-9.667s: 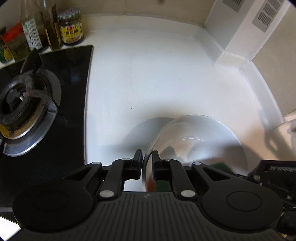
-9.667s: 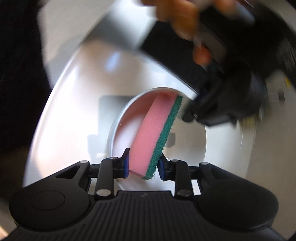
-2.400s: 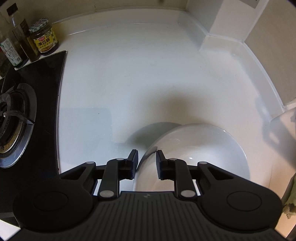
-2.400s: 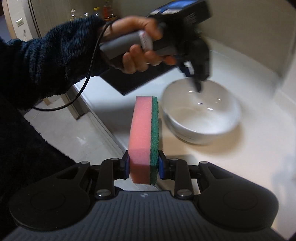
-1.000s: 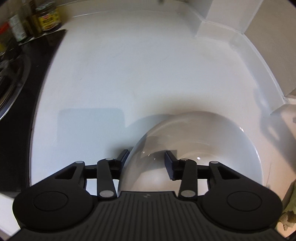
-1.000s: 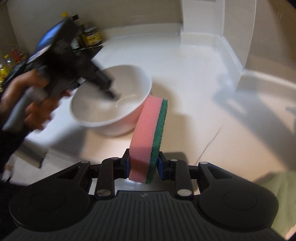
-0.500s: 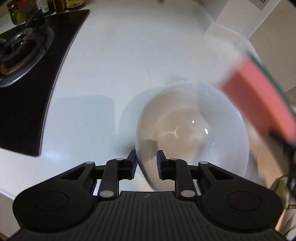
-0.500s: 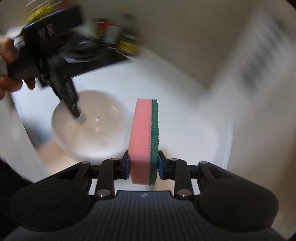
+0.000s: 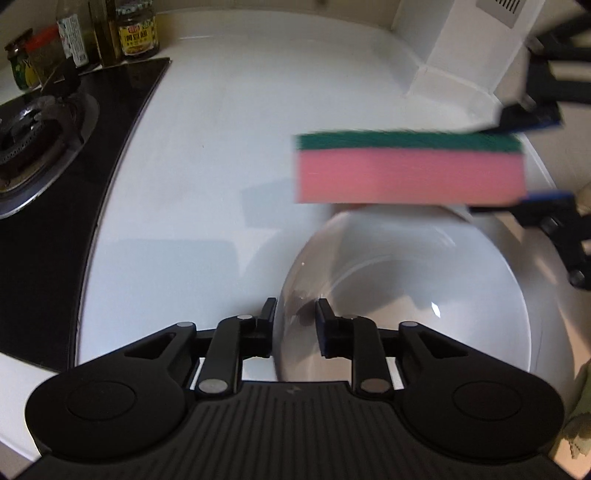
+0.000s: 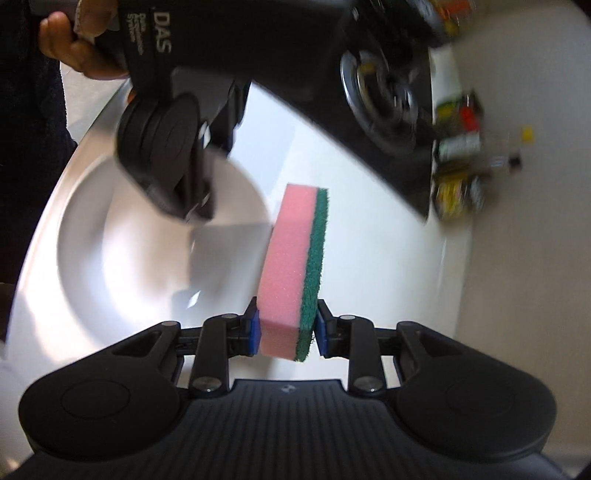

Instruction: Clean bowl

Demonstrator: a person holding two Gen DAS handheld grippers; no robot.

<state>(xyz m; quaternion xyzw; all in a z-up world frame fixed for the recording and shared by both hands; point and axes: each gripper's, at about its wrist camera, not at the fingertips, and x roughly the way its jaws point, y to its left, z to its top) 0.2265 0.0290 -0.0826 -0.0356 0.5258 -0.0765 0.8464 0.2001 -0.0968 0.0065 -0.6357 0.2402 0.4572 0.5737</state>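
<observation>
A white bowl (image 9: 406, 295) sits on the white counter (image 9: 229, 122). My left gripper (image 9: 294, 317) is shut on the bowl's near rim, one finger outside and one inside. My right gripper (image 10: 287, 328) is shut on a pink sponge with a green scouring side (image 10: 295, 266). In the left wrist view the sponge (image 9: 410, 173) hangs level just above the bowl's far rim, green side up. In the right wrist view the bowl (image 10: 122, 258) lies below and left of the sponge, with the left gripper's body (image 10: 166, 166) over it.
A black gas hob (image 9: 44, 122) lies to the left of the bowl. Jars and bottles (image 9: 110, 33) stand behind it at the wall. A white boxed corner (image 9: 469, 48) rises at the back right. A pale green cloth (image 9: 576, 424) shows at the right edge.
The right gripper has swung the sponge in over the bowl's far rim and turned it level. The left gripper still grips the rim; the bowl has shifted slightly.
</observation>
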